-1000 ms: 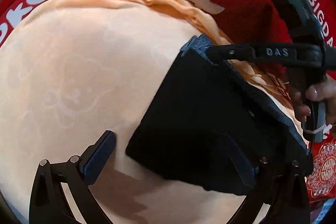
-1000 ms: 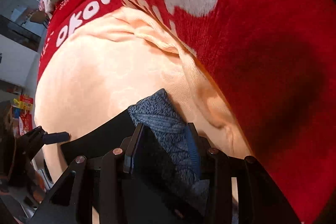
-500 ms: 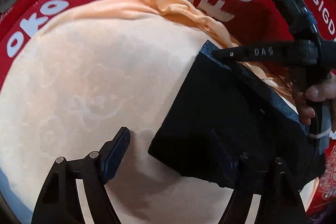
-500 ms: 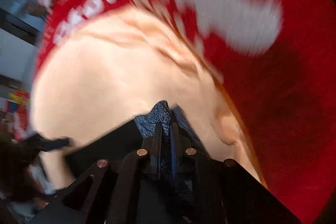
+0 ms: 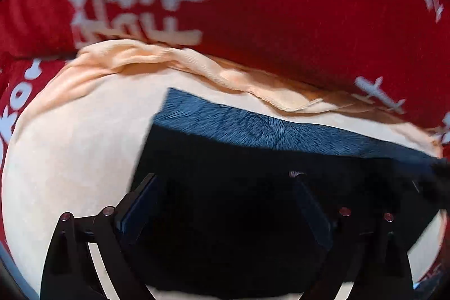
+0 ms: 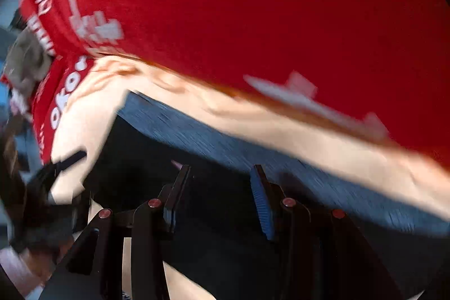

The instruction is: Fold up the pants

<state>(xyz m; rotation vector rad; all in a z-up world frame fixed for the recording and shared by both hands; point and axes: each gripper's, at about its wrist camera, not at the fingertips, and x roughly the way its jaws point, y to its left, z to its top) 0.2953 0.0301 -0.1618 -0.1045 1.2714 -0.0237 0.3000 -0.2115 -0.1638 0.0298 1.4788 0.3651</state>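
Left wrist view: my left tool [image 5: 225,187] hangs opening wide over the folded dark pants [image 5: 239,159]; my right tool [image 6: 219,173] opens too, gripping nothing

A red cloth [image 5: 281,18] printed with white lettering was spread over the surface. On it a peach sheet [image 5: 70,159] was laid, with dark folded pants [image 5: 225,159] resting on that.

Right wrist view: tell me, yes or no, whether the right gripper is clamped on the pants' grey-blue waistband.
No: the right gripper hangs over the dark pants with its jaws apart and opening, short of the waistband, nothing pinched.
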